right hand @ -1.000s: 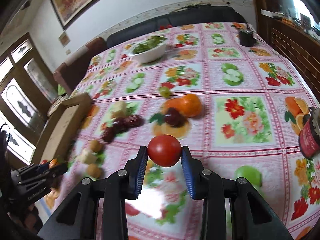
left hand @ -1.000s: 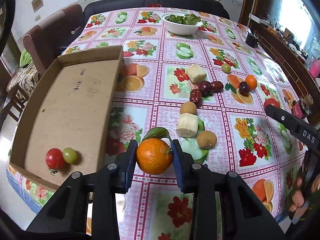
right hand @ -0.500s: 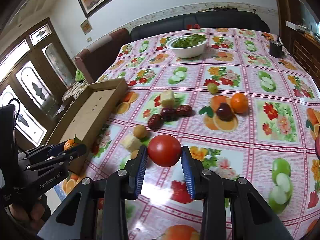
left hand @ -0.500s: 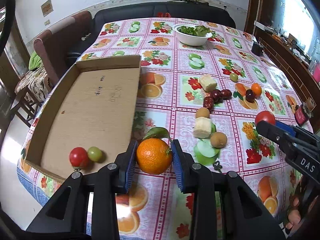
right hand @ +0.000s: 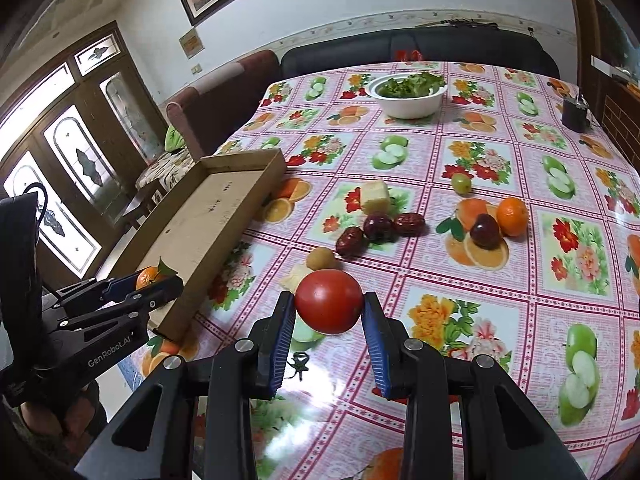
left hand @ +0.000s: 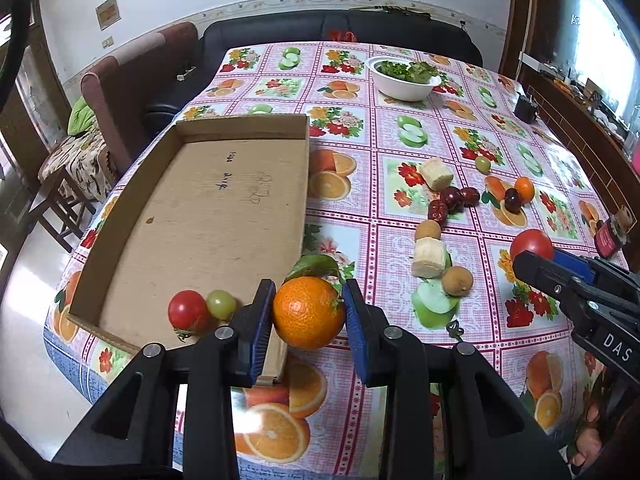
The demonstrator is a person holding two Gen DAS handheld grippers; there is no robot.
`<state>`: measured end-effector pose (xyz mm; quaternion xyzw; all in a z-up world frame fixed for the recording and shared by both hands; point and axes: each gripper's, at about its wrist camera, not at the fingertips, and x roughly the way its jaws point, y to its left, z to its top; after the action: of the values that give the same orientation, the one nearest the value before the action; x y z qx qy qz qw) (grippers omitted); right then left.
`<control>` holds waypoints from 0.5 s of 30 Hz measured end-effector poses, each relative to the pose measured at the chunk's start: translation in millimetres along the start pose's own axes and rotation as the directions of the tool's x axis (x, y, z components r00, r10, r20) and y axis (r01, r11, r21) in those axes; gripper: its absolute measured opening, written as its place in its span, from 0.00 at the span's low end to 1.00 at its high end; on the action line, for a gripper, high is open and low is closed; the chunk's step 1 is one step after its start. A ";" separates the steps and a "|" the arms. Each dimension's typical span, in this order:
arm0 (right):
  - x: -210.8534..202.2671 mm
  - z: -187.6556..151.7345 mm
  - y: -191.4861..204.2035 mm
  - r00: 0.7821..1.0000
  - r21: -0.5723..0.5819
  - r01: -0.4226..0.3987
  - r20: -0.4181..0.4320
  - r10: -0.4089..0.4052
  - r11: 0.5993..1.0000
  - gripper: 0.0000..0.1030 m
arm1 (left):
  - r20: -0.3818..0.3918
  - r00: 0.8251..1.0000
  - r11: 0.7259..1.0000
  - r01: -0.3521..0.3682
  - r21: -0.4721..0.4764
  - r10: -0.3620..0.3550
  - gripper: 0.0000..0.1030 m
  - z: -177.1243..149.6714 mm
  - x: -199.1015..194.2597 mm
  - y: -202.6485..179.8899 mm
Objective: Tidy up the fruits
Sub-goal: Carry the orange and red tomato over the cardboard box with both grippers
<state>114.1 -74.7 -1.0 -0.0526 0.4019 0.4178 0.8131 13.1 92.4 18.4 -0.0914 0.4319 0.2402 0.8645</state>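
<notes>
Fruits bound for the cardboard tray (left hand: pixel 192 216): an orange (left hand: pixel 308 312) with a green leaf is clamped between the blue pads of the left gripper (left hand: pixel 308 316), held over the tablecloth just beside the tray's near right corner, while the right gripper (right hand: pixel 329 312) grips a red tomato (right hand: pixel 329 301) above the near part of the table (right hand: pixel 520 320). Inside the tray, a small red tomato (left hand: pixel 188 312) and a green grape (left hand: pixel 221 303) already lie touching each other by its near wall. Out on the flowered cloth toward the right edge, dates (right hand: pixel 378 226), pale cut chunks (right hand: pixel 375 197), brown round fruits (left hand: pixel 457 280), a small orange (right hand: pixel 512 211), a dark plum (right hand: pixel 485 231) and another grape (right hand: pixel 461 182) await sorting; a white bowl of greens (right hand: pixel 408 94) stands near the far edge. The step in hand appears to be the carry. Next, each gripper would need to cross the tray's right wall, come low over the bare cardboard and open, keeping the two tools clear of one another.
</notes>
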 end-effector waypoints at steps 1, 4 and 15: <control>0.3 0.3 1.4 1.000 -0.003 -0.002 -0.001 0.002 1.000 0.34 | 0.001 1.000 1.000 -0.001 -0.003 0.001 0.31 0.1 -0.2 1.9; 1.9 2.2 6.9 1.000 -0.013 -0.009 -0.003 0.009 1.000 0.34 | 0.002 1.000 1.000 -0.004 -0.013 0.004 0.31 1.0 -0.2 7.3; 12.9 7.8 32.9 0.999 -0.060 -0.043 -0.020 0.042 0.997 0.34 | 0.003 1.000 0.998 -0.025 -0.059 0.025 0.31 3.5 3.1 31.8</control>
<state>99.4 -41.9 3.5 -0.0724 0.3978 0.4464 0.7983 1.4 122.3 19.7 -0.1109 0.4241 0.2638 0.8592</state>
